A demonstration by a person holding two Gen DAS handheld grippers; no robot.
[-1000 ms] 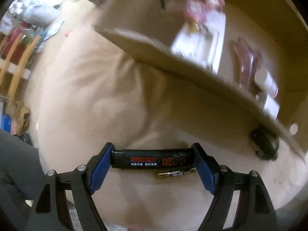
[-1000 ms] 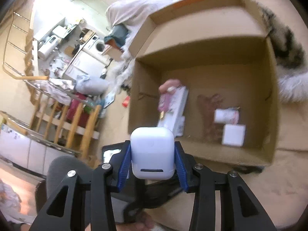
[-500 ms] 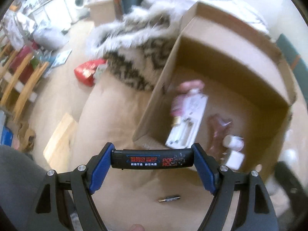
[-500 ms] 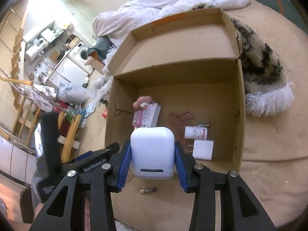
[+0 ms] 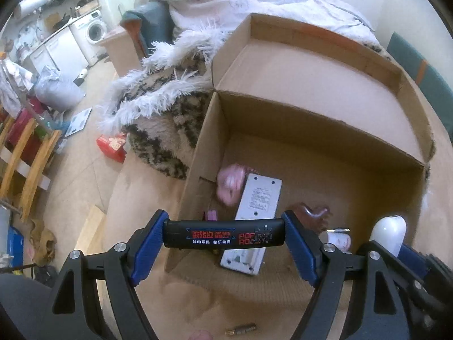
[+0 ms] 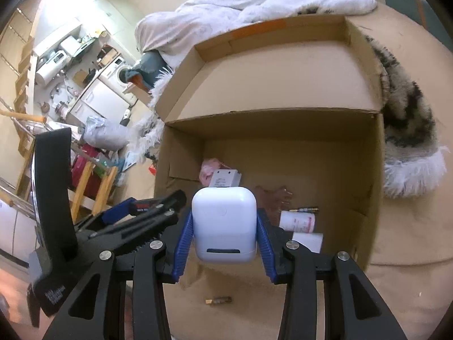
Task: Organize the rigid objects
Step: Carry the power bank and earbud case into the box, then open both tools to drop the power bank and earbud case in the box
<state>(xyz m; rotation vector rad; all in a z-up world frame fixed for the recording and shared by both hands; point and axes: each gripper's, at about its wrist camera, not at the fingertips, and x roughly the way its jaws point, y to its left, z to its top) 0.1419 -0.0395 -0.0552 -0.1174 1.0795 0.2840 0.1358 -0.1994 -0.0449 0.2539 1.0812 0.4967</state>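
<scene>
- A tan cushioned surface [image 6: 410, 226] carries an open cardboard box [image 5: 297, 107], with a shaggy black-and-white rug [image 5: 158, 119] beside the box's left wall and a rumpled white blanket [image 6: 254, 2] behind it; a washing machine [image 5: 94, 29] stands far off at the upper left.
- The left gripper [image 5: 223, 236] pinches a long black bar with red and white print [image 5: 223, 235] endwise between its blue pads, held over the box's near left corner.
- The right gripper [image 6: 224, 226] clamps a rounded white case [image 6: 224, 223] between its blue pads, over the box's near edge.
- On the box floor, a white flat device [image 5: 256, 212] lies near the left wall, with a pink thing [image 5: 230, 182] at its far end.
- A clear brownish piece [image 6: 273, 198] lies near the middle of the floor.
- A small white cylinder with red print [image 6: 297, 221] and a white square block [image 6: 307, 240] sit by the near wall, to the right.
- A small brass-coloured piece [image 6: 218, 300] lies on the cushion just outside the box's near wall.
</scene>
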